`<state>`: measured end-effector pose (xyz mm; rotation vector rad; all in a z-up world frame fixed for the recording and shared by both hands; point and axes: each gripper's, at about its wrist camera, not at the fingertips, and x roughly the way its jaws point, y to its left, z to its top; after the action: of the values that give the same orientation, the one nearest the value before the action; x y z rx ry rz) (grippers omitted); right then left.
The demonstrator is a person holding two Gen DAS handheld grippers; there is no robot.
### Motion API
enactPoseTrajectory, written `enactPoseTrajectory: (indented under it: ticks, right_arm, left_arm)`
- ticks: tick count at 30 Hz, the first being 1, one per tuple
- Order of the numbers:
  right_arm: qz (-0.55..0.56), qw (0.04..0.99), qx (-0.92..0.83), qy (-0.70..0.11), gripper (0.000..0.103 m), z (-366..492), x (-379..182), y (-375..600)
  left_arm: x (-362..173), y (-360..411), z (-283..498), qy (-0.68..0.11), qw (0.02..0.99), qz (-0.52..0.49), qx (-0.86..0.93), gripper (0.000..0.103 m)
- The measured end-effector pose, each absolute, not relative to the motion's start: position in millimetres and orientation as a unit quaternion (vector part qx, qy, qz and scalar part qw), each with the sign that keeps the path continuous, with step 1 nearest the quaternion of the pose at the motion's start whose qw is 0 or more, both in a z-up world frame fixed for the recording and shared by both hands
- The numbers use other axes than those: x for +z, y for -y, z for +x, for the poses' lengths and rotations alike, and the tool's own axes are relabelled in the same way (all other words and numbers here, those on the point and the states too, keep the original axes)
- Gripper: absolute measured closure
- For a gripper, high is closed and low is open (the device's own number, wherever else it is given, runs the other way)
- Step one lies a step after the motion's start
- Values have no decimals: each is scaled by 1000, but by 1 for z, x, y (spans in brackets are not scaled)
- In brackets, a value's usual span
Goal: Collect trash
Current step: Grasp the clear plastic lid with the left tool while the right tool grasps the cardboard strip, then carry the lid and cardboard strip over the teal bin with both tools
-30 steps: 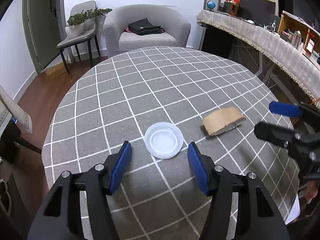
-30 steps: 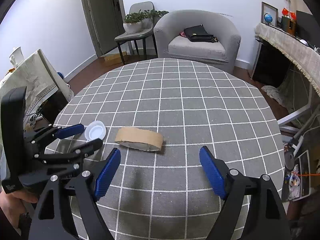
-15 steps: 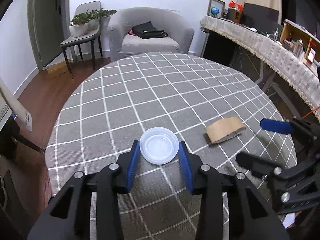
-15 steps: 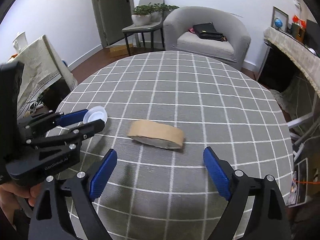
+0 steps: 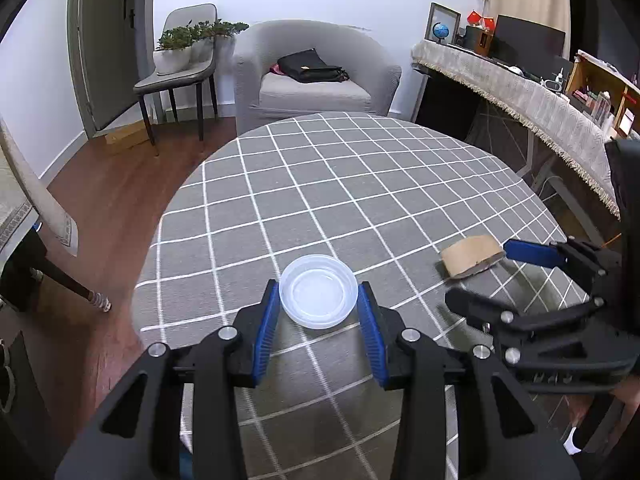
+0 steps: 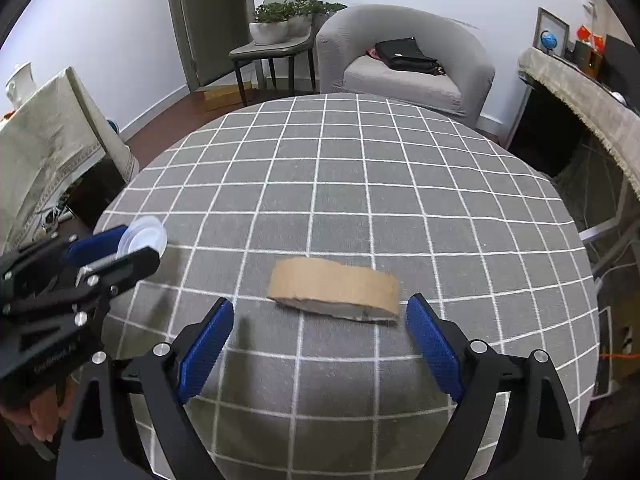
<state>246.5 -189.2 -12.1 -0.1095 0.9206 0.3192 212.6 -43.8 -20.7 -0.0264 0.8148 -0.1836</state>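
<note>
Left gripper [image 5: 319, 312]: blue pads clamped on both sides of a clear plastic lid [image 5: 318, 290]. The lid is round, shallow, translucent white, with a raised rim and concentric rings; it sits at the tips of the fingers, near the table's 7 o'clock edge in the right wrist view.

Right gripper [image 6: 320, 334]: jaws have just been opening and stand wide apart, grasping nothing. A flattened brown cardboard ring [image 6: 335, 290] lies on the tablecloth [image 6: 360, 184] between and just ahead of the tips; right pad nearly at its end, contact not clear. Ring: tan outer face, torn grey lower edge, squashed to a long oval.

Tablecloth: grey, white grid, round table.
</note>
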Motion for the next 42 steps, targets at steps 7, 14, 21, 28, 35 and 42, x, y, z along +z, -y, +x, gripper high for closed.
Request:
enactPoseTrajectory:
  ticks: [7, 14, 21, 28, 35, 42]
  right_arm:
    - [-65, 883, 136, -445, 21, 252, -17, 180]
    - [-79, 882, 137, -444, 36, 254, -16, 169]
    - [-77, 882, 157, -437, 36, 253, -9, 149]
    - [-81, 881, 192, -426, 36, 248, 5, 118]
    - [-91, 876, 228, -415, 36, 237, 14, 83]
    - [-91, 869, 260, -412, 36, 222, 15, 56]
  left_arm:
    - [-19, 25, 207, -394, 915, -20, -85, 61]
    - [-16, 6, 200, -390, 917, -25, -83, 61]
    - [-18, -19, 191, -392, 916, -39, -71, 61]
    - [-20, -50, 177, -395, 916, -54, -53, 61]
    - [-24, -93, 162, -400, 913, -81, -24, 61]
    - [-41, -122, 150, -422, 903, -80, 1, 61]
